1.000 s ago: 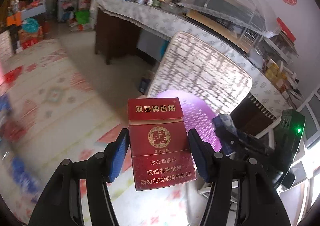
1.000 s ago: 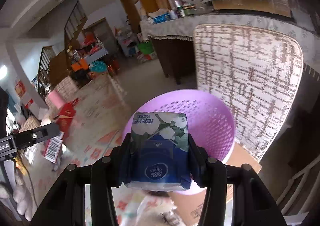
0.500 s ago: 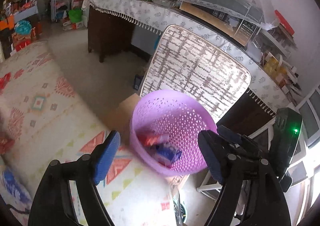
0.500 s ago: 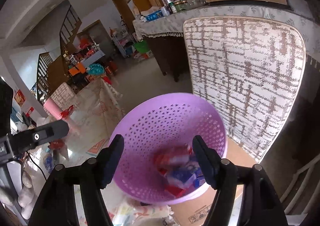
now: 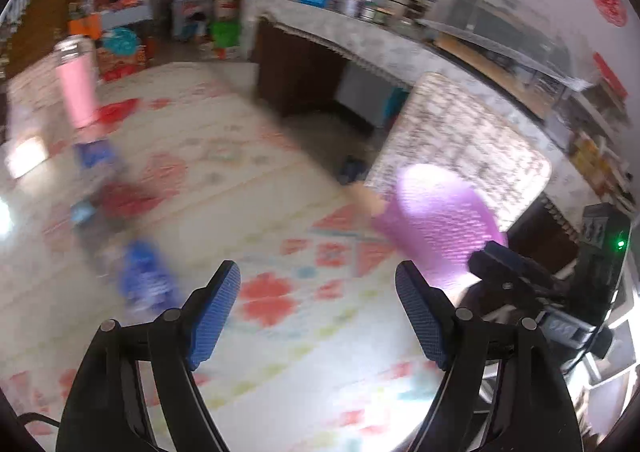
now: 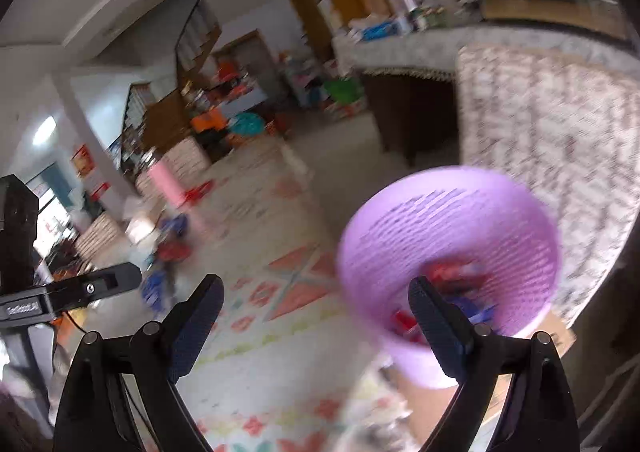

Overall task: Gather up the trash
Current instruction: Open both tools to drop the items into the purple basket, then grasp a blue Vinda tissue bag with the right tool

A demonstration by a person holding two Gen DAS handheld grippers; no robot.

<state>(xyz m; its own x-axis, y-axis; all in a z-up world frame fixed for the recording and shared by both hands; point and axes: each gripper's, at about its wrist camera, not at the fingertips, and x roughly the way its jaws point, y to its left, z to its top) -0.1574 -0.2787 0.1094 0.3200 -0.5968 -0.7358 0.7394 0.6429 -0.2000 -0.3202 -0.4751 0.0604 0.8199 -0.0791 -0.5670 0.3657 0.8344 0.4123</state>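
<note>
1. Both views have swung away from the purple basket [image 6: 448,248] since half a second ago: it sat between the fingers of each gripper then, and now lies off to the right of both, smeared by motion blur.
2. One second ago the left gripper [image 5: 318,310] clamped a red cigarette pack and the right gripper [image 6: 316,322] a blue tissue pack; now both are released, jaws spread wide with nothing between the blue pads.
3. Inside the basket, in the right wrist view, lie red and blue packets [image 6: 452,284], blurred, resting on its bottom.
4. Behind the basket stands a patterned cushion board [image 6: 548,140], upright; whether it touches the basket's far rim I cannot tell.
5. Under the basket's right side shows a piece of brown cardboard [image 6: 560,332].
6. Left of the basket spreads a pale rug with red diamonds [image 5: 256,212], and the left gripper hangs over it.
7. Farther left of the basket on that rug lie more scraps: a blue packet [image 5: 146,280] and a red piece [image 5: 124,200], both too blurred to name closer.
8. Beyond those, well apart from the basket, stands a pink bottle [image 5: 76,88], upright.
9. Beyond the cushion board, a long cloth-covered counter [image 5: 360,40] carries jars and boxes.
</note>
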